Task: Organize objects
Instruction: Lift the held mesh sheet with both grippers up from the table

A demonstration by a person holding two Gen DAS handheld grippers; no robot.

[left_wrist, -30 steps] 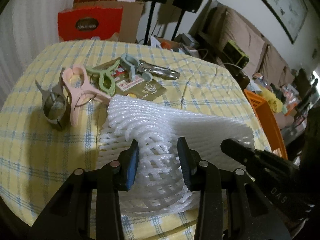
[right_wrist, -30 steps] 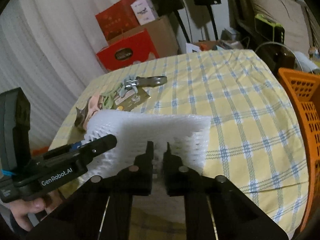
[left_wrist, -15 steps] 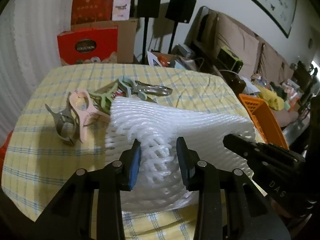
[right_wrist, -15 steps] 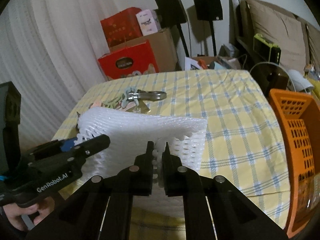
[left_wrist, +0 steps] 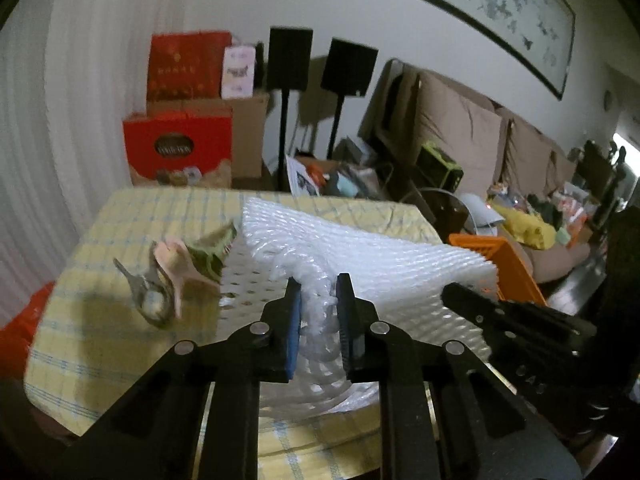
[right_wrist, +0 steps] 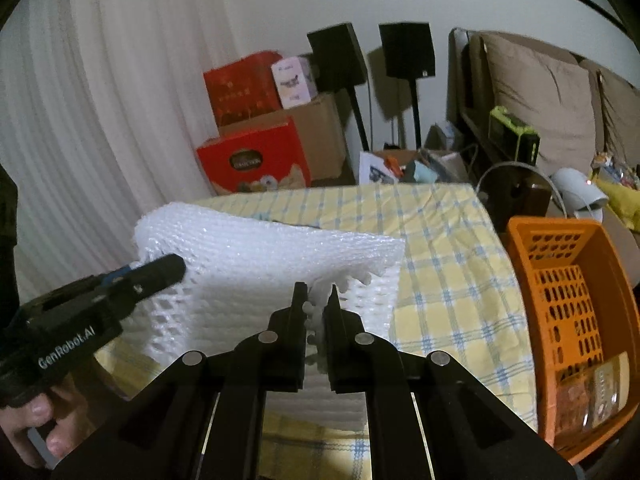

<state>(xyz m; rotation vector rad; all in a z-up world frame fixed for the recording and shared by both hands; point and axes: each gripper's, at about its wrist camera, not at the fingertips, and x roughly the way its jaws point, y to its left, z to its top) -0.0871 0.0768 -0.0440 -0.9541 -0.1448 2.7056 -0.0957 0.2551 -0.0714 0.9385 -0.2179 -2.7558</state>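
A white foam net (left_wrist: 380, 256) hangs lifted above the yellow checked table (right_wrist: 440, 240), held at two edges. My left gripper (left_wrist: 318, 284) has its jaws closing on a bunched fold of the net, and the blue pads (left_wrist: 295, 320) squeeze it. My right gripper (right_wrist: 316, 292) is shut on the net's (right_wrist: 260, 256) near edge. In the right wrist view the left gripper (right_wrist: 160, 272) shows at the net's left corner with a hand (right_wrist: 36, 428) below it. In the left wrist view the right gripper (left_wrist: 460, 292) shows at the right.
A pink clip (left_wrist: 176, 264), a grey clip (left_wrist: 148, 300) and a green clip (left_wrist: 212, 248) lie left of the net on the table. An orange basket (right_wrist: 568, 288) stands off the table's right edge. Red boxes (right_wrist: 252, 160) and speaker stands are behind.
Both grippers have risen with the foam net, lifting it off the table. The left jaws have narrowed onto it. The raised net now hides the items behind it.
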